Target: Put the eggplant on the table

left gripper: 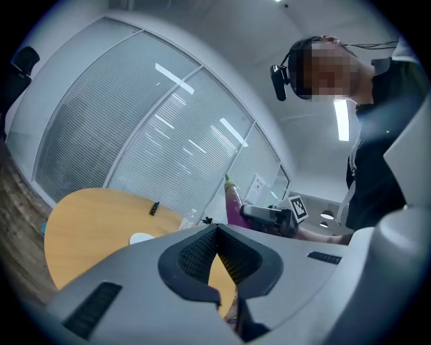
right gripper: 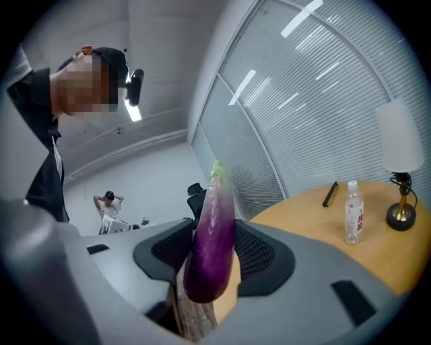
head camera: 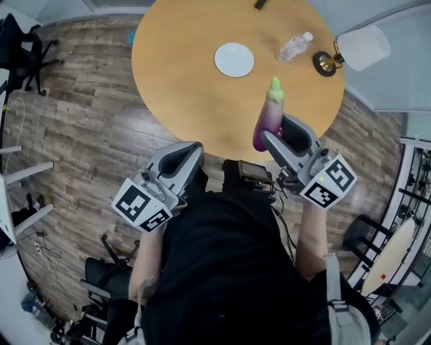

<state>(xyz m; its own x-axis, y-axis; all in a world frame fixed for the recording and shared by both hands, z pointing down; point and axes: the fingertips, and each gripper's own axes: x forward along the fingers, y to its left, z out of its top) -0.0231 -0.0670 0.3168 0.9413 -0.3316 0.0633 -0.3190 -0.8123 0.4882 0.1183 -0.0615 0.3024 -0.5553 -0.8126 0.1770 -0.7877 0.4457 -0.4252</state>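
A long purple eggplant (head camera: 268, 118) with a green stem end stands upright in my right gripper (head camera: 271, 139), which is shut on its lower part. It hangs over the near edge of the round wooden table (head camera: 188, 81). In the right gripper view the eggplant (right gripper: 210, 242) fills the gap between the jaws of the right gripper (right gripper: 209, 263). My left gripper (head camera: 194, 149) is over the wood floor, left of the right one, shut with nothing in it. The left gripper (left gripper: 217, 232) view shows its pads meeting at the tip, with the eggplant (left gripper: 234, 202) and the right gripper (left gripper: 269, 217) beyond.
On the table lie a white plate (head camera: 234, 59), a clear water bottle (head camera: 295, 47), a lamp (head camera: 362, 47) with a dark base (head camera: 325, 64) at the right rim, and a small black object (head camera: 260, 4) at the far edge. An office chair (head camera: 20, 54) stands far left.
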